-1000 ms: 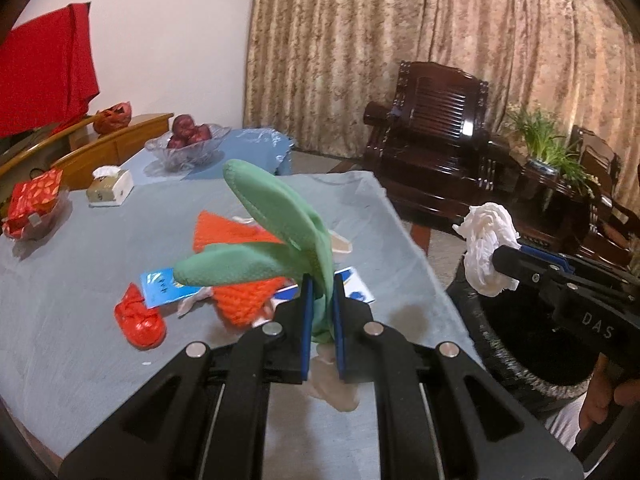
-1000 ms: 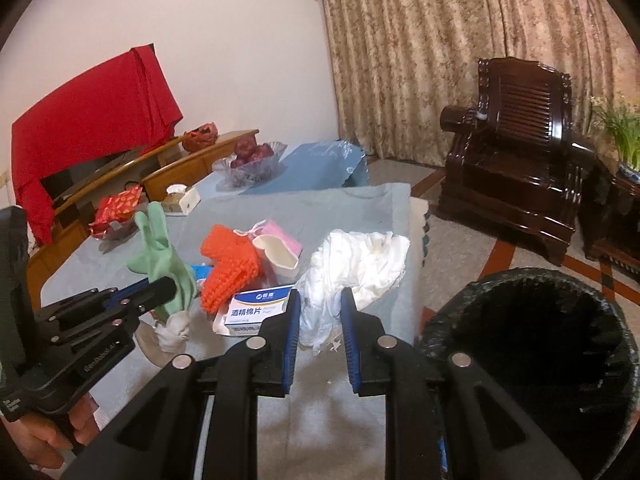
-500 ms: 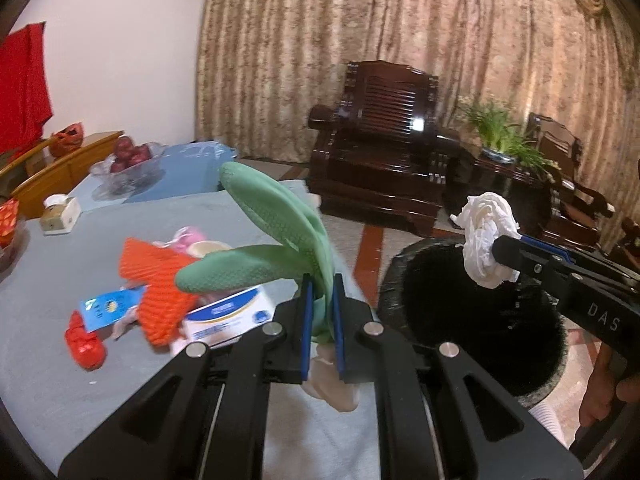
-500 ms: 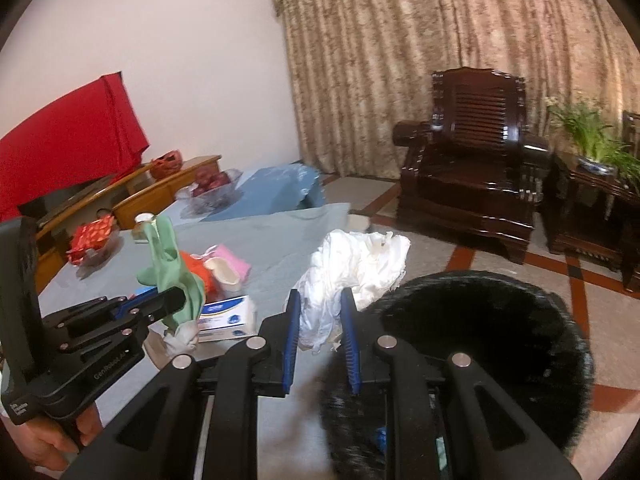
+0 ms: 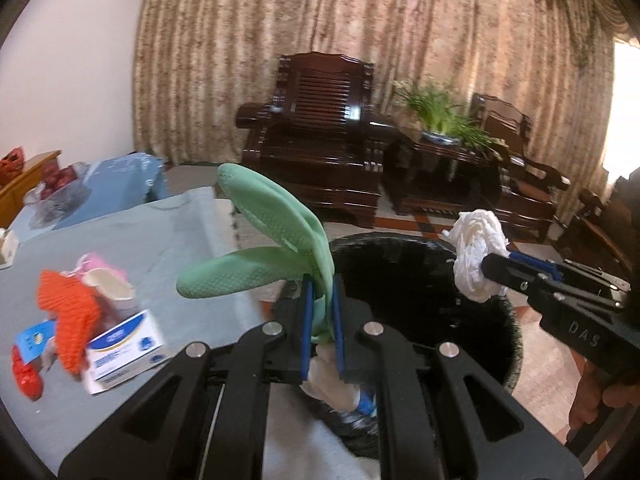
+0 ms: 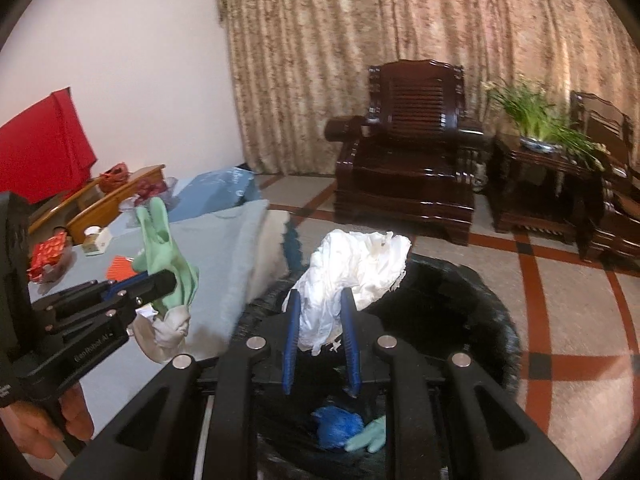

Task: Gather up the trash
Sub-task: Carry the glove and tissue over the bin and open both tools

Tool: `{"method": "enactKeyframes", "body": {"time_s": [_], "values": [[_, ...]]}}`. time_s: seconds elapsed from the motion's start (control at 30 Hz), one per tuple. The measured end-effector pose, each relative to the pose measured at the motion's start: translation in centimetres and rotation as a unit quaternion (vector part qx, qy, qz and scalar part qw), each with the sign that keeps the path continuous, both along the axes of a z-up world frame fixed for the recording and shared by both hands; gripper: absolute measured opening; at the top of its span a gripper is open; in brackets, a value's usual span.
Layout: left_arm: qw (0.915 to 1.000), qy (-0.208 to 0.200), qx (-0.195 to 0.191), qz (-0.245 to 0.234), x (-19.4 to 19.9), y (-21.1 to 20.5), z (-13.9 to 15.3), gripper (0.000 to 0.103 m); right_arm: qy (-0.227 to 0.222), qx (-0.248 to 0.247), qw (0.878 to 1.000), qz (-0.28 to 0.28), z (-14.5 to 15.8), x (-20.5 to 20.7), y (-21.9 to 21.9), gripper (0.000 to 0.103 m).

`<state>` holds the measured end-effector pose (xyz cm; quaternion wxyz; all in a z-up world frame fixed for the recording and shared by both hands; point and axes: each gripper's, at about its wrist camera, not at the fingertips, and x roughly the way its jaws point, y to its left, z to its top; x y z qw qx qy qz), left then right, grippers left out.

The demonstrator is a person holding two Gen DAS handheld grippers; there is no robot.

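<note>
Both loads now over the bin, off the table.

My left tongs (image 5: 320, 304) pinch the green glove (image 5: 276, 240); my right tongs (image 6: 320, 320) pinch the white paper wad (image 6: 352, 276). Since a second ago, the black bin (image 6: 472, 300) has slid directly beneath both; its rim lies just beyond the table (image 5: 132, 236) edge, open floor (image 6: 560, 300) around.

Both wrist cameras peer forward and down along their own jaws, close over the black bin (image 5: 420, 280) — shared too are the armchair (image 6: 404, 168), the curtain, and each view catches the other gripper.
</note>
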<state>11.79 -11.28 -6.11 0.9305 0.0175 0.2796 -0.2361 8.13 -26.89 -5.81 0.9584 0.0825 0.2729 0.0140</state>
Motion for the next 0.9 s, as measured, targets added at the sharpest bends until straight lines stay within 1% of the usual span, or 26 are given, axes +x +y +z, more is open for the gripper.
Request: {"method": "enactKeyframes", "body": {"time_s": [0.27, 0.43, 0.5, 0.57, 0.6, 0.67, 0.7, 0.73, 0.77, 0.8, 0.83, 0.87, 0.9], "values": [[0.9990, 0.008, 0.005, -0.044, 0.8, -4.8, -1.3, 0.008, 0.012, 0.003, 0.999, -0.036, -1.1, -0.8, -3.3, 0.020], [0.9976, 0.015, 0.012, -0.067, 1.4, -7.3, -2.3, 0.009, 0.022, 0.005, 0.998, -0.053, -2.1, -1.4, -4.4, 0.020], [0.9963, 0.029, 0.010, -0.080, 1.8, -8.0, -2.9, 0.012, 0.026, 0.007, 0.998, -0.059, -2.5, -1.5, -5.0, 0.020], [0.9954, 0.036, 0.005, -0.089, 2.1, -8.3, -3.2, 0.017, 0.032, 0.005, 0.997, -0.063, -3.0, -1.5, -5.4, 0.021], [0.9951, 0.038, 0.005, -0.091, 2.3, -8.3, -3.3, 0.021, 0.037, 0.005, 0.997, -0.065, -3.2, -1.4, -5.7, 0.028], [0.9951, 0.040, -0.003, -0.090, 2.5, -7.8, -3.3, 0.038, 0.043, 0.007, 0.997, -0.068, -3.7, -1.5, -6.1, 0.031], [0.9954, 0.039, -0.007, -0.088, 2.6, -7.5, -3.3, 0.041, 0.045, 0.006, 0.996, -0.070, -3.9, -1.5, -6.2, 0.038], [0.9957, 0.038, -0.009, -0.084, 2.6, -7.3, -3.3, 0.044, 0.047, 0.006, 0.996, -0.073, -4.0, -1.5, -6.2, 0.048], [0.9962, 0.037, -0.011, -0.078, 2.7, -6.8, -3.2, 0.049, 0.047, 0.005, 0.996, -0.075, -4.1, -1.5, -6.2, 0.052], [0.9965, 0.036, -0.011, -0.074, 2.8, -6.5, -3.0, 0.052, 0.046, 0.004, 0.996, -0.078, -4.2, -1.6, -6.2, 0.060], [0.9970, 0.034, -0.013, -0.069, 2.8, -6.1, -2.8, 0.059, 0.045, 0.003, 0.996, -0.080, -4.2, -1.8, -6.1, 0.074], [0.9977, 0.028, -0.013, -0.061, 2.8, -5.5, -2.6, 0.066, 0.044, -0.001, 0.995, -0.085, -4.2, -1.8, -6.0, 0.082], [0.9981, 0.024, -0.013, -0.055, 2.8, -5.2, -2.4, 0.070, 0.041, -0.005, 0.995, -0.090, -4.1, -1.9, -6.0, 0.093]]}}
